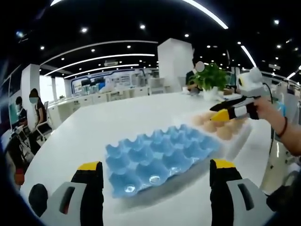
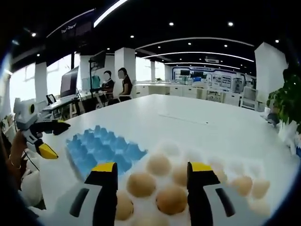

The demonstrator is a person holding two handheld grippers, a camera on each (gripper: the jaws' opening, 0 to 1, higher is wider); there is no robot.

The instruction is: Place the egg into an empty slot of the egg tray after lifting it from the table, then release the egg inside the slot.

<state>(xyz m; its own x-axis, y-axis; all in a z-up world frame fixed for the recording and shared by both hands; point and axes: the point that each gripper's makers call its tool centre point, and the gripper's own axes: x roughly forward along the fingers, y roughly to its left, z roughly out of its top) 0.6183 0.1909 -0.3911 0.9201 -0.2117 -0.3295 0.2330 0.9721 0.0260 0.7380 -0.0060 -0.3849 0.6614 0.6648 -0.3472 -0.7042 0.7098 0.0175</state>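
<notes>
Both claws gape empty, the left claw [image 1: 156, 176] over the blue egg tray [image 1: 160, 153], the right claw [image 2: 153, 181] above brown eggs [image 2: 141, 183].

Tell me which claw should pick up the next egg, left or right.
Right. The right claw hangs open directly over the eggs in their clear tray, so it likely needs only to drop and close. The left claw is open over the empty blue tray, away from the eggs.
</notes>
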